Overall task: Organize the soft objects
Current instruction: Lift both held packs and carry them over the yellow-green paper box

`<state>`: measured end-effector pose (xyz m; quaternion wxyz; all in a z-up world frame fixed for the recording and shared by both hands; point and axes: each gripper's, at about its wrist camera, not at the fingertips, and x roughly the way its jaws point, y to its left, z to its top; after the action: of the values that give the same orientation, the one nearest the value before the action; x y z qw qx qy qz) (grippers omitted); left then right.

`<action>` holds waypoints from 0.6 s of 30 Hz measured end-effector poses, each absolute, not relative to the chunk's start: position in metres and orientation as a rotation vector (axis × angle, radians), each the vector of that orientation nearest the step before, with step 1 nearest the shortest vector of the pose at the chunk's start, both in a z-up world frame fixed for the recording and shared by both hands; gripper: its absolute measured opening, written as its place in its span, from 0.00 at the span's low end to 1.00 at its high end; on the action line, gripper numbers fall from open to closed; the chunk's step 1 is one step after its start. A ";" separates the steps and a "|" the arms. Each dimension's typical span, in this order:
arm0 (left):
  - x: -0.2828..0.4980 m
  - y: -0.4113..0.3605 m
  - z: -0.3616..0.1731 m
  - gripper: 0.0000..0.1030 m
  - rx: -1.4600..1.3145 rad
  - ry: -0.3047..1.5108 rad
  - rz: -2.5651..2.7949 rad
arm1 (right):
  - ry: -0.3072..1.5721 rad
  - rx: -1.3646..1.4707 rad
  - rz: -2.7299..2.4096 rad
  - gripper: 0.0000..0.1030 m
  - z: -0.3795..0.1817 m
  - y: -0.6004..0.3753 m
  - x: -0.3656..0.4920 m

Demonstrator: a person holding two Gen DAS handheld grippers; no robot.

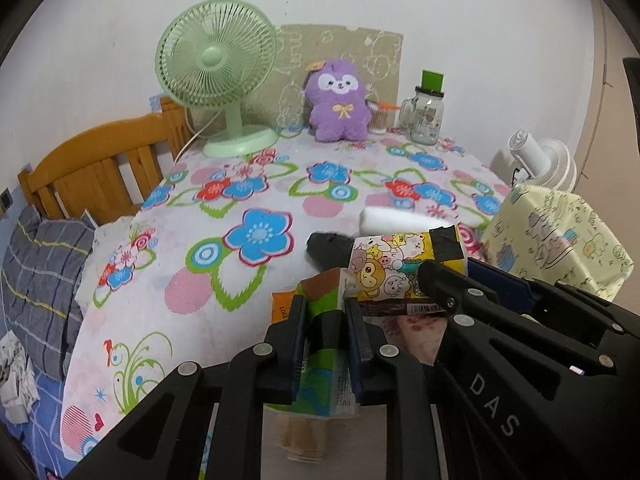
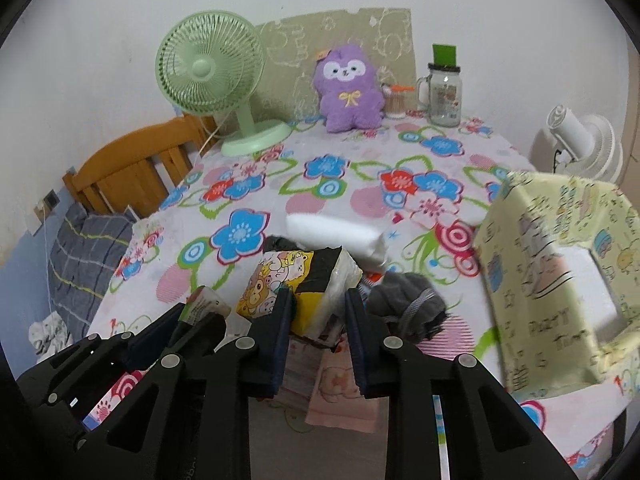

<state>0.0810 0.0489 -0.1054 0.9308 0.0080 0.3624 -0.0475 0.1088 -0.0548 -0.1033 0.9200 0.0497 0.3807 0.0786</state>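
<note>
While both tools work the pile at six o'clock on the floral tablecloth (image 1: 256,184), this looks like the lift-and-sort step. Left gripper (image 1: 324,312) is clamped on a crinkly green tissue pack (image 1: 324,308); right gripper (image 2: 318,304) pinches the glossy cartoon tissue pack (image 2: 280,280), squashy and block-shaped. Next, I'd say, carry each toward the pale yellow printed box (image 2: 560,264) at three o'clock. A limp grey sock (image 2: 404,300) and a white foam block (image 2: 332,232) wait beside them.

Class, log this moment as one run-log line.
left gripper: shut on green tissue pack | right gripper: shut on cartoon tissue pack | both lifted
</note>
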 end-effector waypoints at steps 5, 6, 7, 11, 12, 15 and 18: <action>0.074 0.038 -0.088 0.16 0.020 0.703 -0.111 | 0.739 0.102 0.142 0.28 -0.082 -0.068 0.100; 0.073 0.035 -0.084 0.16 0.020 0.695 -0.115 | 0.732 0.102 0.138 0.28 -0.078 -0.071 0.098; 0.073 0.034 -0.081 0.16 0.019 0.690 -0.117 | 0.724 0.102 0.135 0.28 -0.075 -0.073 0.096; 0.067 0.025 -0.067 0.16 0.018 0.659 -0.129 | 0.694 0.096 0.122 0.28 -0.060 -0.083 0.089; 0.066 0.022 -0.063 0.16 0.018 0.651 -0.131 | 0.687 0.094 0.119 0.28 -0.057 -0.084 0.087; 0.063 0.015 -0.054 0.16 0.020 0.631 -0.139 | 0.662 0.094 0.112 0.28 -0.046 -0.093 0.083; 0.060 0.007 -0.047 0.16 0.025 0.614 -0.144 | 0.643 0.099 0.108 0.28 -0.037 -0.102 0.079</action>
<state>0.0604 0.0071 -0.0471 0.9507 0.0123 0.3017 -0.0707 0.0793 -0.1020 -0.0375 0.9461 0.0486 0.3158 0.0533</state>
